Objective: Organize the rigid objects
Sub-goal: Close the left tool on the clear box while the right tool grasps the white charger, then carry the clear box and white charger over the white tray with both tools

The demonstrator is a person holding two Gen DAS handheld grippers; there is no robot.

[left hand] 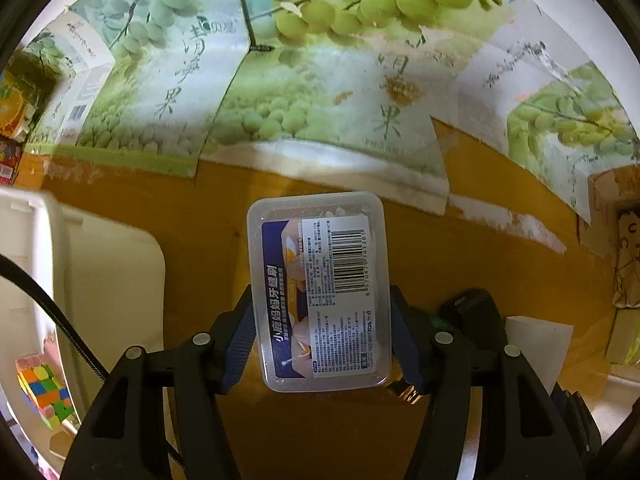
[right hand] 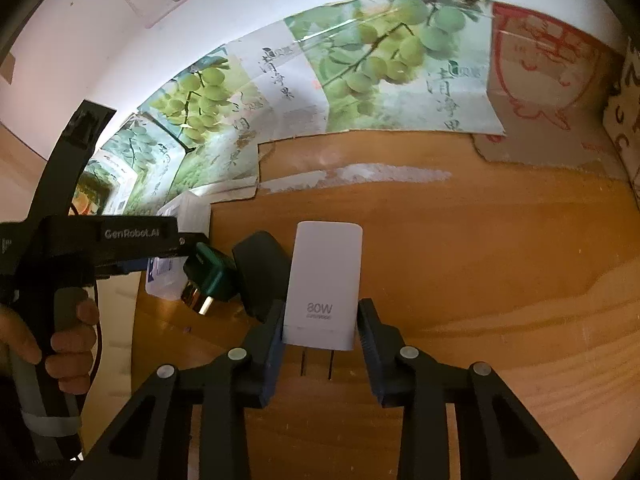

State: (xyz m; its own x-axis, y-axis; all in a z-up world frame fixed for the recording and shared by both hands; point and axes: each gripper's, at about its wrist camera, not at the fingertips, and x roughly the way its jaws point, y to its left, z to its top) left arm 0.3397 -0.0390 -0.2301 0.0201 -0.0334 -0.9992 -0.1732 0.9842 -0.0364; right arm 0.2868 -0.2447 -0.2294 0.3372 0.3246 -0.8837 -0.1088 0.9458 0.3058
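A clear plastic box (left hand: 320, 292) with a blue label and a barcode lies flat on the wooden table (left hand: 500, 272). My left gripper (left hand: 320, 296) points down over it, and its blue pads press on the box's two long sides. In the right wrist view a white 80W charger (right hand: 326, 284) lies with its prongs toward the camera. My right gripper (right hand: 322, 308) is shut on the charger's lower end, one pad on each side. The left gripper's body (right hand: 120, 240) and the hand holding it (right hand: 68, 340) show at the left of that view.
A green plug (right hand: 210, 276) and a black adapter (right hand: 260, 276) lie between the two grippers. A white bin (left hand: 80, 280) stands at the left with a colour cube (left hand: 44, 392) beside it. Grape-print cardboard (left hand: 280, 100) lines the back.
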